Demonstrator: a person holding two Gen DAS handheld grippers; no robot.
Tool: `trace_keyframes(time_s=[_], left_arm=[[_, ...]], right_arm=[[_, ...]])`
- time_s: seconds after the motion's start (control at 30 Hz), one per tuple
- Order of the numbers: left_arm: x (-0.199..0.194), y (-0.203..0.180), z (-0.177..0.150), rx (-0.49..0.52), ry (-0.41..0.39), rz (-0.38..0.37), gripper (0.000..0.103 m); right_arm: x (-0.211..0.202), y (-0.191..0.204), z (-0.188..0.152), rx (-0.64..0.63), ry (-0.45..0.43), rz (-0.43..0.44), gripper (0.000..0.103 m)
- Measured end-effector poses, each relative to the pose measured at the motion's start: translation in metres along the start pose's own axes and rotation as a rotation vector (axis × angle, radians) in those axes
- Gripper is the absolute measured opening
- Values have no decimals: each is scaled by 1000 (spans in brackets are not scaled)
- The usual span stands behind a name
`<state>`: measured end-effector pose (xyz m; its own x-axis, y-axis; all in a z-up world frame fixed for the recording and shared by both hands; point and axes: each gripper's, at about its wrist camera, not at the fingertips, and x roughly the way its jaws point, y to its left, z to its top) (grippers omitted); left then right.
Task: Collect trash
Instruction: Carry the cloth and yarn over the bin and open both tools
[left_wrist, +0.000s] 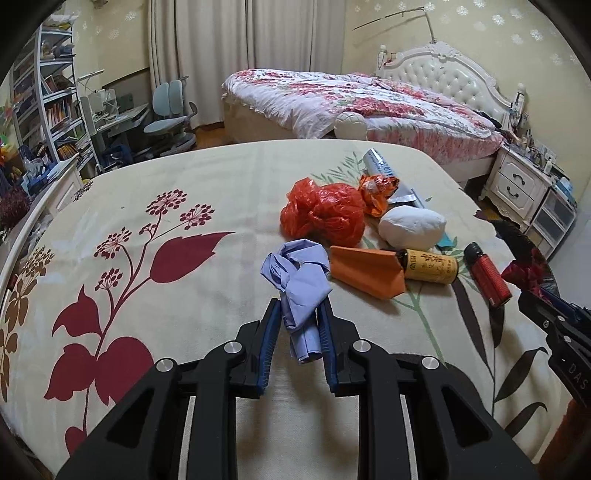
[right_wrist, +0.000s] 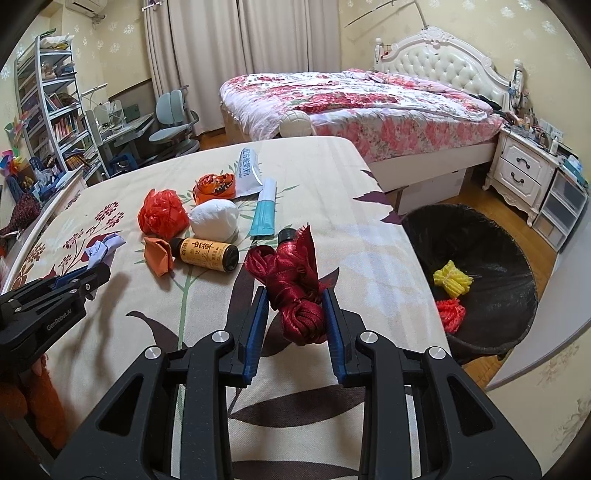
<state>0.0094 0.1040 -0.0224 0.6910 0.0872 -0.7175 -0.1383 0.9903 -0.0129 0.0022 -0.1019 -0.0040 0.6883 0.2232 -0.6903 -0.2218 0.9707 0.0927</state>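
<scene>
My left gripper (left_wrist: 300, 308) is shut on a crumpled lilac paper wad (left_wrist: 295, 273) just above the floral cloth. My right gripper (right_wrist: 294, 299) is shut on a bundle of dark red ribbon (right_wrist: 291, 280), held over the table near its right edge. Loose on the cloth lie a red plastic bag (left_wrist: 321, 214), an orange wrapper (left_wrist: 376, 192), a white wad (left_wrist: 412, 227), folded orange paper (left_wrist: 365, 271), a yellow-labelled bottle (left_wrist: 430, 266) and a red bottle (left_wrist: 487, 275). A black bin (right_wrist: 476, 236) stands on the floor to the right, with yellow (right_wrist: 452, 282) and red (right_wrist: 450, 314) bundles inside.
A white tube (right_wrist: 247, 171) and a teal packet (right_wrist: 264, 214) lie at the far side of the table (right_wrist: 369, 258). Beyond are a floral bed (right_wrist: 362, 103), a nightstand (right_wrist: 524, 166), a desk chair (right_wrist: 173, 118) and bookshelves (right_wrist: 48, 99) at left.
</scene>
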Motion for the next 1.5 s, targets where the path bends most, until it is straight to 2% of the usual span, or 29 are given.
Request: trace_keyframes(time_s=[0.2,0.33,0.53,0.77,1.03,1.43,1.47,1.5], left_arm=[[-16,-33,9,46,-52,-61,24],[-18,-64,18,92,-76,-113,24],[-9,-121,32,161,-109,-181,24],[11,-184,48,225,-116,-242,24],[48,-243,54,292,-79,-253,24],[88,-289,61,357,-33,-243,24],[89,-291,61,362,-27,-242,26],[91,-292,60,367,-23,-238,35]], right_arm=[[-14,-19,5,22,-38,-31,29],[-19,-44,10,52,-61,-90,29],[-21,-91,20,98,-87,-193,29],[-10,-142,27,149,-93,-267,29],[12,-187,24,206,-67,-309,29],[36,-226,20,273,-34,-340,31],[36,-228,19,280,-36,-344,31],[36,-230,19,286,-35,-344,32]])
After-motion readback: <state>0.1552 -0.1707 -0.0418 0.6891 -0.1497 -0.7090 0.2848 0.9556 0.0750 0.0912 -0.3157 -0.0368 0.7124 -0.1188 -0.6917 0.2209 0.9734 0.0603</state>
